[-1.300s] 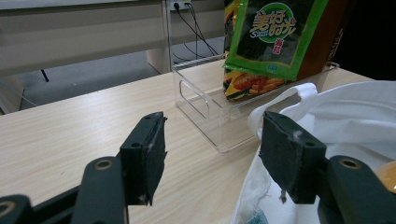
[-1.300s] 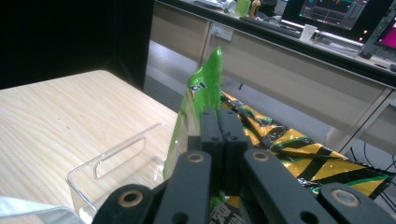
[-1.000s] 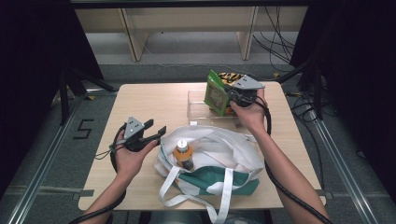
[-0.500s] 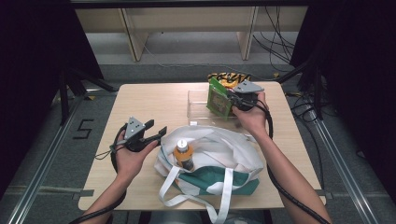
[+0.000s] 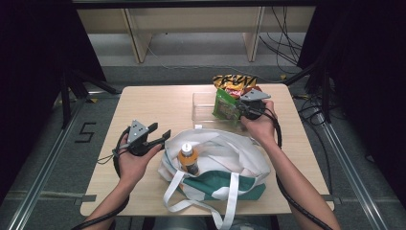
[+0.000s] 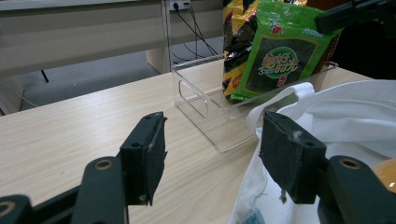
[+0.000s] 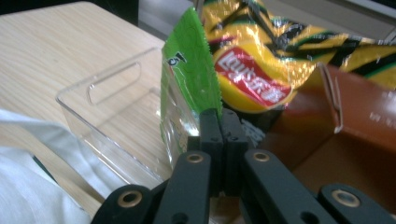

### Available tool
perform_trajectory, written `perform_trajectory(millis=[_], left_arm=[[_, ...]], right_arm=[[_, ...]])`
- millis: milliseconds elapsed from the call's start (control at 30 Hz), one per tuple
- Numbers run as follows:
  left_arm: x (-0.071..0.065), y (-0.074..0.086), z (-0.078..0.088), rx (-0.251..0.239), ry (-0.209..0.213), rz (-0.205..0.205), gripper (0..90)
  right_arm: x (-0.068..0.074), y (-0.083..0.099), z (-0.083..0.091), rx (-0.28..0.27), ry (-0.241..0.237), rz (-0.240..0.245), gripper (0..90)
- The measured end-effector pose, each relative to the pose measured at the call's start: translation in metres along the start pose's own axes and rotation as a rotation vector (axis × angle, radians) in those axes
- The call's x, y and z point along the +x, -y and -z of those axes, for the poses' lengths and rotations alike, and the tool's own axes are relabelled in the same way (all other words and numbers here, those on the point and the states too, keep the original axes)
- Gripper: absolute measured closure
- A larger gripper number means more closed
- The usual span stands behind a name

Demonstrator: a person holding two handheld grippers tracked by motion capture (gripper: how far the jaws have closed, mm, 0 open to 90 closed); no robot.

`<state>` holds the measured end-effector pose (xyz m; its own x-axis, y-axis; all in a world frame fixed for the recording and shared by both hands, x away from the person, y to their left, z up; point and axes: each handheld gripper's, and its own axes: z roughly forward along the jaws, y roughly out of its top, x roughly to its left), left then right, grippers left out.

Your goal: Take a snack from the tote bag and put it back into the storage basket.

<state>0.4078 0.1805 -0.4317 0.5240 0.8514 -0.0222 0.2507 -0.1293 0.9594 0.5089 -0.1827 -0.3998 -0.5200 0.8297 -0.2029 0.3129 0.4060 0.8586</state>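
while left tongs (image 5: 160, 136) gape empty — right tongs (image 7: 219, 135) pinch green packet (image 7: 187, 88).

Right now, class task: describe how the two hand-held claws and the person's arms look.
Both the left claw and right claw are black, each topped by a grey three-cornered plate and trailing a black cable. The jaws carry flat dark pads with brass-coloured pivot pins. The forearms are bare, without sleeves.

Glossy foil green snack packet (image 7: 187, 74)

Clear bin (image 5: 203, 108) at bench (image 5: 153, 103) rear; seaweed packet (image 5: 224, 106) upright in its right end, chip bag (image 5: 234, 84) behind. Tote bag (image 5: 239, 158) in front, bottle (image 5: 187, 159) inside.
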Motion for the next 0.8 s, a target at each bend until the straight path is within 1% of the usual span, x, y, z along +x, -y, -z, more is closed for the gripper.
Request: perform_trajectory(millis=[33,100,133,167,200,233,300,333,367,400,433,500,533,567,600,633,667,700,767,800], left_arm=[[0.000,0.000,0.000,0.000,0.000,0.000,39.9],[0.000,0.000,0.000,0.001,0.000,-0.001,39.9],[0.000,0.000,0.000,0.001,0.000,0.000,39.9],[0.000,0.000,0.000,0.001,-0.001,0.001,39.9],[0.000,0.000,0.000,0.002,-0.001,0.001,39.9],[0.000,0.000,0.000,0.002,0.000,0.002,39.9],[0.000,0.000,0.000,0.001,0.001,0.000,39.9],[0.000,0.000,0.000,0.001,0.001,0.000,39.9],[0.000,0.000,0.000,0.002,0.000,-0.001,39.9],[-0.001,0.000,0.000,0.002,0.000,0.000,39.9],[0.000,-0.001,0.001,0.000,0.000,0.000,39.9],[-0.001,-0.001,0.001,0.000,0.000,-0.002,39.8],[-0.001,-0.001,0.001,-0.001,0.000,-0.001,39.8],[-0.001,-0.001,0.001,-0.002,0.001,-0.003,39.9],[-0.001,-0.001,0.001,-0.004,0.001,0.000,39.8],[-0.001,-0.002,0.002,-0.004,0.001,-0.001,39.8],[-0.002,-0.002,0.002,-0.006,0.003,-0.003,39.8],[-0.002,-0.002,0.002,-0.009,0.003,-0.001,39.8],[-0.002,-0.003,0.002,-0.009,0.004,-0.001,39.8],[-0.002,-0.003,0.002,-0.009,0.005,0.000,39.8]], right_arm=[[-0.001,0.001,0.000,0.010,0.002,0.011,90.0],[0.000,0.004,-0.001,0.022,0.007,-0.004,89.8],[-0.001,0.005,-0.002,0.030,0.007,0.009,89.4],[0.000,0.006,-0.001,0.052,-0.004,-0.015,88.8],[-0.002,0.006,-0.001,0.045,0.004,0.000,88.5],[-0.001,0.007,-0.003,0.023,0.013,-0.008,87.9],[-0.002,0.007,-0.002,0.026,0.017,0.000,86.5],[-0.002,0.006,-0.001,0.035,0.016,-0.009,85.2],[-0.002,0.005,-0.001,0.033,0.019,-0.006,83.2],[-0.002,0.005,0.000,0.031,0.013,-0.012,82.5],[-0.001,0.005,0.001,0.045,0.000,-0.020,81.9],[-0.001,0.006,0.002,0.027,0.018,-0.005,80.4],[-0.002,0.005,0.004,0.039,0.016,0.015,79.4],[-0.001,0.006,0.004,0.023,0.020,0.011,78.5],[0.000,0.006,0.004,0.020,0.024,-0.003,77.8],[0.001,0.005,0.005,0.032,0.010,-0.011,76.8],[0.002,0.005,0.005,0.029,0.006,-0.016,75.9],[0.001,0.004,0.007,0.019,0.024,0.006,75.3],[0.003,0.002,0.009,0.011,0.015,-0.002,74.0],[0.003,0.000,0.011,-0.005,0.026,0.006,73.0]])
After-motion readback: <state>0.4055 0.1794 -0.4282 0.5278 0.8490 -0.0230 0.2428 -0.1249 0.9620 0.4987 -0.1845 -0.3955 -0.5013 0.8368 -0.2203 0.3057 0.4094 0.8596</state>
